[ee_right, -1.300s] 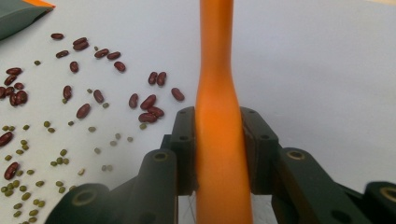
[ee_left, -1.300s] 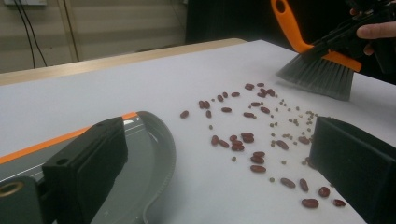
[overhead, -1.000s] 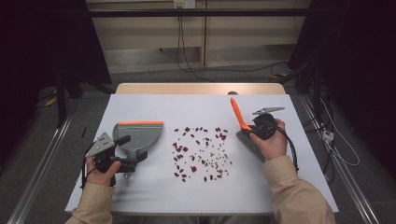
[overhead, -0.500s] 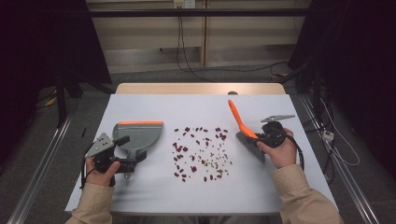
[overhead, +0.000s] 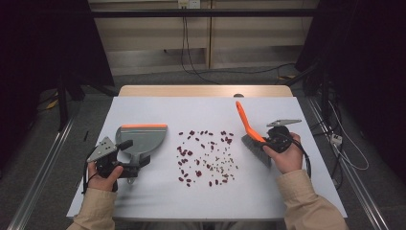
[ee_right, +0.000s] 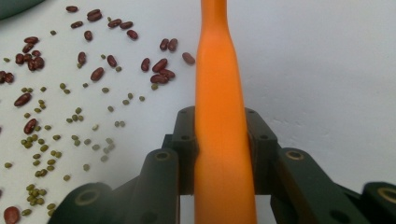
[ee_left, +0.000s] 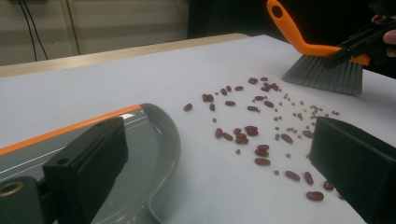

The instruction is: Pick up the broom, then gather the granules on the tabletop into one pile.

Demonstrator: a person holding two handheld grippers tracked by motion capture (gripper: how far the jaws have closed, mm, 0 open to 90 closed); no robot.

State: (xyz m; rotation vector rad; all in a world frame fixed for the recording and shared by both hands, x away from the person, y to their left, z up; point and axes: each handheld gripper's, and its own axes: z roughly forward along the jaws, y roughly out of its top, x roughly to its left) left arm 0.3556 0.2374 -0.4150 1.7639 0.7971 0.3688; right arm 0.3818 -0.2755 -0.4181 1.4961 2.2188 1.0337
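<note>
Red beans and small green ones (overhead: 206,155) (ee_left: 261,121) (ee_right: 56,93) lie scattered mid-table. A grey dustpan (overhead: 141,139) (ee_left: 140,154) with an orange lip lies flat to their left. My left gripper (overhead: 131,165) (ee_left: 219,158) rests at its near end, jaws wide apart, one over the pan, bare table and beans between them. Right of the beans, my right gripper (overhead: 268,141) (ee_right: 222,126) is shut on the orange handle of a brush (overhead: 246,125) (ee_left: 322,70) (ee_right: 222,116), and its jaws have just been closing on it. The grey bristles (overhead: 256,148) point down at the table.
The white table (overhead: 191,108) has a wooden strip along its far edge. Cables hang behind it and trail on the floor at the right. Metal rails run along both sides.
The right hand has drawn slightly toward the near edge and turned the brush, so its bristles now face down beside the beans. The left hand and the dustpan have not moved.
</note>
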